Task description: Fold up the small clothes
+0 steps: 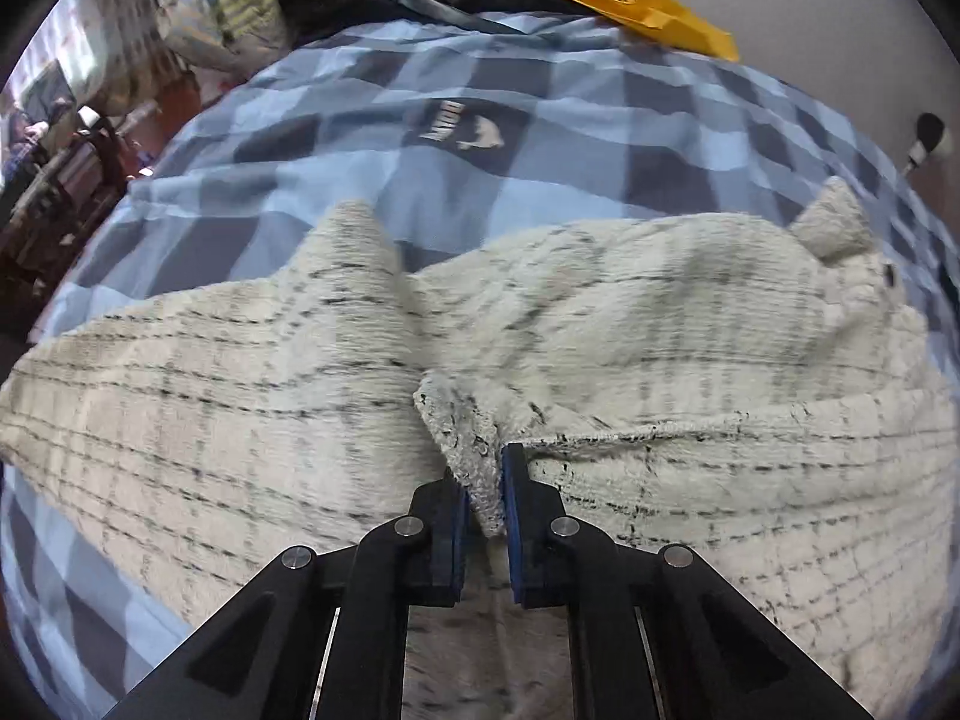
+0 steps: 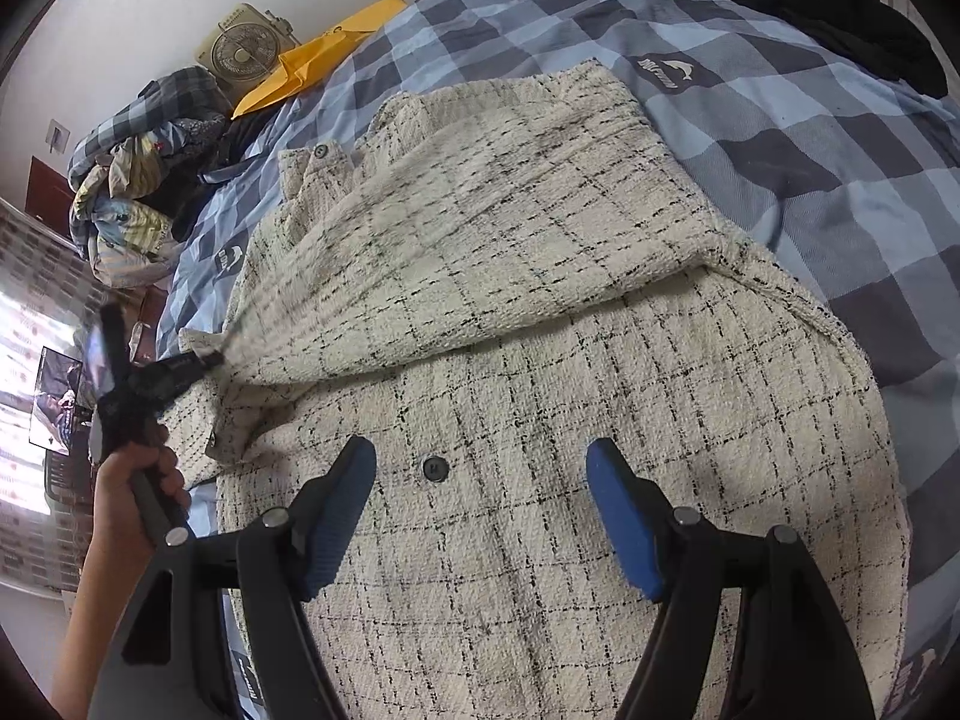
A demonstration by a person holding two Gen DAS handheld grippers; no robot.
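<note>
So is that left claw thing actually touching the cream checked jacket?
Touching. In the left wrist view the left gripper has its jaws pinched shut on a fold of the cream checked jacket, with fabric squeezed between the blue pads.

Daylight is blowing out the window beyond the bed's left edge, glaring white. Fisheye bending is curving both views, corners going black. The left gripper is smearing with motion blur; the garment is softening mid-frame.

Bare checked bedspread right of jacket, clothes pile and yellow envelope crowding far-left corner
</note>
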